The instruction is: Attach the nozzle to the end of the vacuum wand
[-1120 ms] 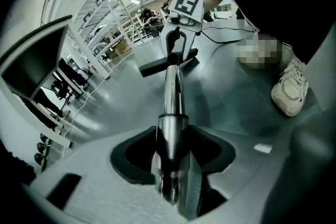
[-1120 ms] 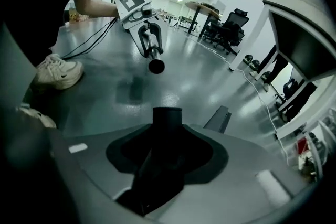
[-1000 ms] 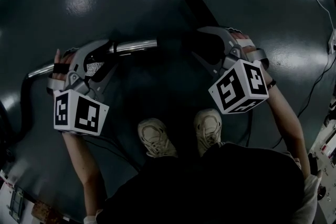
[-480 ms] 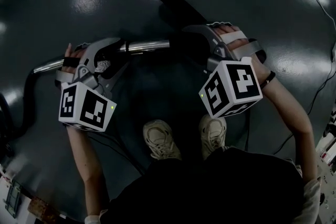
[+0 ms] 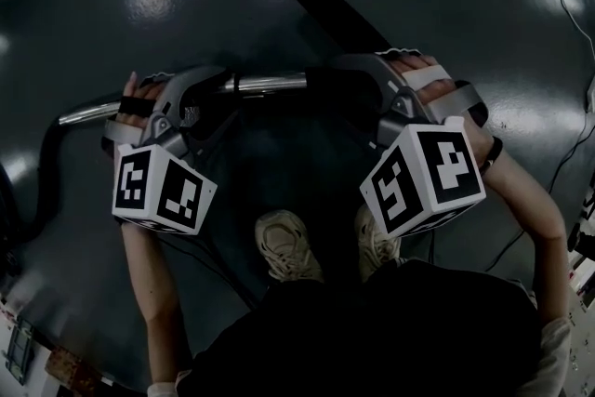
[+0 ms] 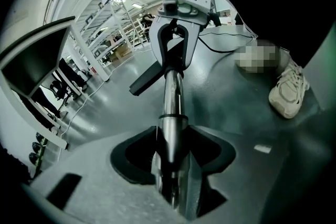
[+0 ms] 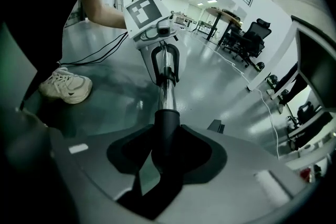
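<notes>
A chrome vacuum wand (image 5: pixel 265 84) lies level between both hands. My left gripper (image 5: pixel 200 93) is shut on it, the tube (image 6: pixel 173 97) clamped between the pads (image 6: pixel 170 165). The black nozzle (image 5: pixel 339 14) slants up and away on the right. My right gripper (image 5: pixel 358 84) is shut on its round collar (image 7: pixel 167 134); the jaws have just been closing with the collar between them. In the right gripper view the collar meets the wand's end (image 7: pixel 167 89), in line with it. From the left gripper view the nozzle's flat end (image 6: pixel 147 78) sticks out beside the right gripper.
A dark hose (image 5: pixel 42 191) curves down from the wand's left end. The person's two shoes (image 5: pixel 288 246) stand on the dark glossy floor just below the grippers. Cables (image 5: pixel 558 153) trail at the right. Shelving (image 6: pixel 110 34) and office chairs (image 7: pixel 252 39) stand far off.
The right gripper has carried the nozzle leftward and rolled it. The gap between the wand's end and the nozzle collar has closed. The left gripper has kept its hold.
</notes>
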